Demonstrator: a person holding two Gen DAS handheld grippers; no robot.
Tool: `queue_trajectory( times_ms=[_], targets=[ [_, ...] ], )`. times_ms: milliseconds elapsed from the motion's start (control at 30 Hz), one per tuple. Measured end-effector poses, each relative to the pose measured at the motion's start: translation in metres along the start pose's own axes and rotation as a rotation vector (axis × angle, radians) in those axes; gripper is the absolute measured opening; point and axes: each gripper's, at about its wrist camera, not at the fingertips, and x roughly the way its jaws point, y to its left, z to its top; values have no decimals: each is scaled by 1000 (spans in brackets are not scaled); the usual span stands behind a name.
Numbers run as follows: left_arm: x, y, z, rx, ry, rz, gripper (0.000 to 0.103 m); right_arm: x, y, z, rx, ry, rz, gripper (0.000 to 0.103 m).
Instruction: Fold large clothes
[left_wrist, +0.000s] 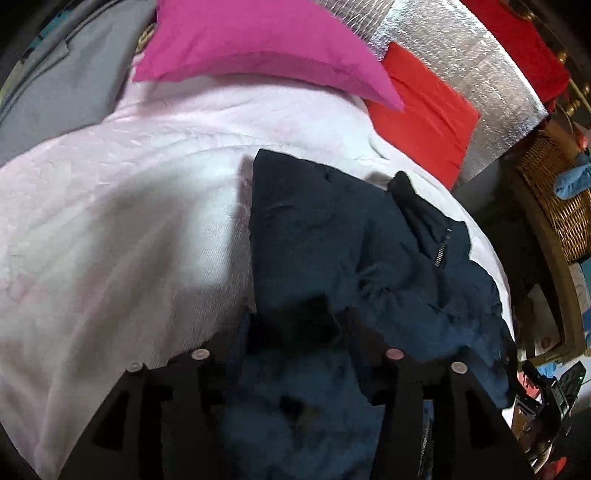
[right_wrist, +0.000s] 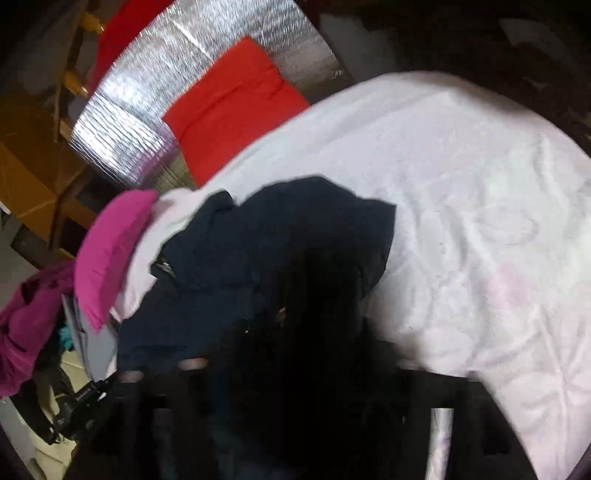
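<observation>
— Jacket (left_wrist: 332, 236), dark navy, lies crumpled on the pale pink bedspread (left_wrist: 110, 221); from the left wrist camera it fills the lower middle and runs out toward 3 o'clock, with a short zip (left_wrist: 442, 248) showing near its upper right.

— And the left gripper (left_wrist: 295, 332)?

— Its two black fingers come up from 6 o'clock with navy cloth bunched between them — clenched on the jacket, as far as the blur allows.

— The right gripper (right_wrist: 295, 354)?

— Dark and smeared at 6 o'clock in its own view. Jacket fabric (right_wrist: 258, 240) hangs right over it, but whether it is pinching the cloth or standing released I cannot tell.

— Any containers?

— One: a wicker basket (left_wrist: 554, 192) at 3 o'clock in the left view, off the bed, with something blue (left_wrist: 572, 181) lying in or over its top; too small to name.

— What else is around?

— A magenta pillow (left_wrist: 258, 44) at 12 o'clock, a red cushion (left_wrist: 424, 114) at about 1 o'clock beside it, both against a silver quilted panel (left_wrist: 461, 55). In the right view a purple garment (right_wrist: 26, 325) is heaped at 9 o'clock, off the bed edge
</observation>
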Motion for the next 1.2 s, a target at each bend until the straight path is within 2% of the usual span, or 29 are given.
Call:
queue_trajectory(
  times_ms=[67,100,200,267,367,433,500,567,600,667,733,767,833,933,1033,1100,1167,1200],
  targets=[
    [-12,-5,-6,39,-8,1,73,-12,-3,-2,-8,5,-4,76],
    [-15,-6,-8,52,-7,8,76,-16,-8,-4,6,8,4,76],
    [-18,13,-12,31,26,5,77,-8,-27,-7,88,41,68,76],
    [-8,27,-13,-30,71,-5,77,5,-33,-10,131,86,101,76],
    [0,41,-12,-105,76,-90,77,21,-24,-16,104,114,64,78],
    [4,40,-11,-103,82,-150,76,24,-15,-19,79,131,66,77],
    [11,37,-11,-107,99,-203,75,27,0,-22,6,147,22,57],
    [17,33,-12,-86,99,-173,61,25,9,-22,-42,133,-2,42],
    [18,31,-12,-77,100,-161,56,24,15,-21,-59,126,-22,37],
    [14,27,-9,-87,89,-183,37,15,26,-18,-106,73,-48,31],
    [4,21,-5,-53,53,-181,35,3,39,-14,-167,-2,-63,29],
    [1,18,-4,-33,38,-164,35,3,41,-13,-168,-12,-59,29],
    [9,20,-5,-36,61,-139,35,14,33,-14,-151,18,-68,29],
    [17,23,-12,-43,102,-84,44,29,16,-21,-124,81,-58,32],
    [2,19,-17,-9,105,-37,48,8,9,-23,-94,81,-32,44],
    [-14,20,-21,14,101,-24,50,-11,6,-30,-97,77,-8,67],
    [-39,20,-33,62,86,9,59,-29,2,-36,-118,65,-6,69],
    [-52,21,-42,87,73,14,60,-40,-1,-42,-125,58,-2,69]
  ],
)
